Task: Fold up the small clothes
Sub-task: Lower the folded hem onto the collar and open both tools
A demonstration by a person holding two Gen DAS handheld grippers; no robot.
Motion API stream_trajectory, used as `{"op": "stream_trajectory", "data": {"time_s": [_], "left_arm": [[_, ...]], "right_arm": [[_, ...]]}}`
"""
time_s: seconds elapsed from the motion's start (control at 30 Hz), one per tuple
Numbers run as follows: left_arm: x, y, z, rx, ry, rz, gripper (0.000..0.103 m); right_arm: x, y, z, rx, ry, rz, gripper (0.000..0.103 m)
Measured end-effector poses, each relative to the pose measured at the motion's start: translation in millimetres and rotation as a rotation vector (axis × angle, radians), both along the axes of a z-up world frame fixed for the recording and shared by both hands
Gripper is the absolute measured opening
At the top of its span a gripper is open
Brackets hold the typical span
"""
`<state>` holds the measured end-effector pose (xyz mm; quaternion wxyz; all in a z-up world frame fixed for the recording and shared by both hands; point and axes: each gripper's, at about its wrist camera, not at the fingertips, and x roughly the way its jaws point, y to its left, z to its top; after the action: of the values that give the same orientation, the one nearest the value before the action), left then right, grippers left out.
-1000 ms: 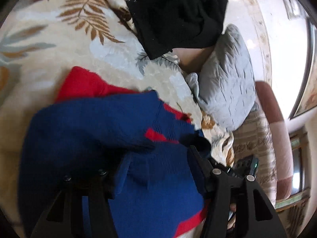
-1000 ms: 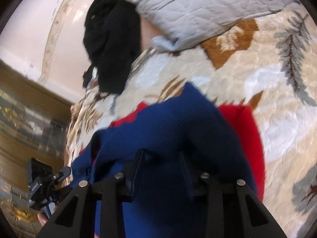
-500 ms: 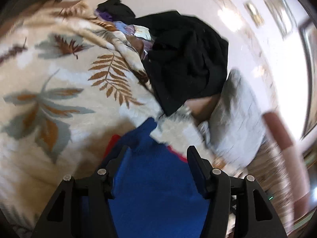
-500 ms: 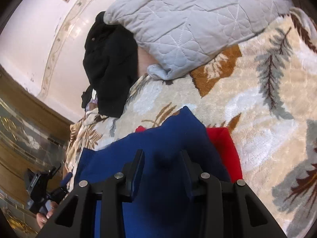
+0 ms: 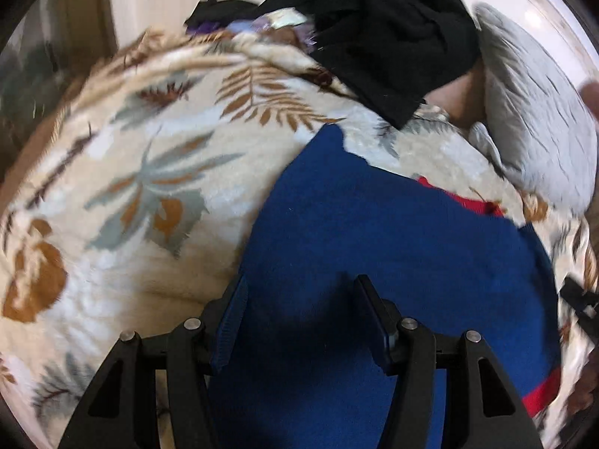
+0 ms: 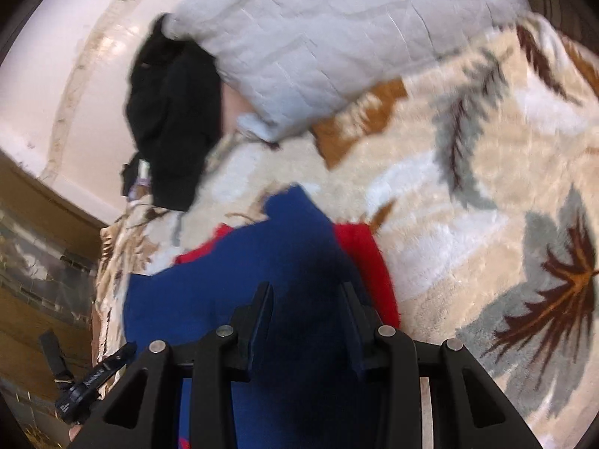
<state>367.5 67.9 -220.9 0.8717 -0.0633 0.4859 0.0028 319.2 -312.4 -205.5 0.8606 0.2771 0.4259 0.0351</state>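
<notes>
A small blue knit garment with red trim (image 5: 374, 232) lies on a cream blanket with a leaf pattern (image 5: 149, 187). It also shows in the right wrist view (image 6: 239, 284), with its red edge (image 6: 363, 258) at the right. My left gripper (image 5: 299, 292) is open over the garment's near part, with blue cloth between and below its fingers. My right gripper (image 6: 305, 299) is open over the garment too. Neither pair of jaws pinches the cloth. The left gripper's body (image 6: 90, 378) shows at the lower left of the right wrist view.
A black garment (image 5: 389, 33) is heaped at the far end of the blanket, with a grey quilted pillow (image 5: 539, 112) beside it; both show in the right wrist view, the black garment (image 6: 176, 119) left of the pillow (image 6: 337, 37). A pale wall lies beyond.
Both grippers have drawn back and tilted up. The lifted fold of blue cloth now lies flat over the garment, hiding most of the red part. The views are motion-blurred.
</notes>
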Motion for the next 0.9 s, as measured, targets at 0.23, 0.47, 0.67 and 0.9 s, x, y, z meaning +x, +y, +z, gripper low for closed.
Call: {"op": "stream_trajectory", "data": {"time_s": [0.23,0.47,0.67,0.9], "left_arm": [[-36,-17,-7,0.100,0.018,-0.058,0.061],[-77,-15,-4,0.111,-0.018,-0.036,0.062],[-89,-22,-1,0.153,-0.052,-0.061,0.062],[-83,-21,-6,0.193,-0.057,-0.067,0.062]], "right_arm": [[-8,25,-30,-0.077,0.187,0.086,0.041],[-36,31,-17,-0.048,0.177,0.080,0.041],[-46,50,-18,-0.062,0.209,0.145,0.041],[-43,56,-16,-0.075,0.200,0.164,0.046]]}}
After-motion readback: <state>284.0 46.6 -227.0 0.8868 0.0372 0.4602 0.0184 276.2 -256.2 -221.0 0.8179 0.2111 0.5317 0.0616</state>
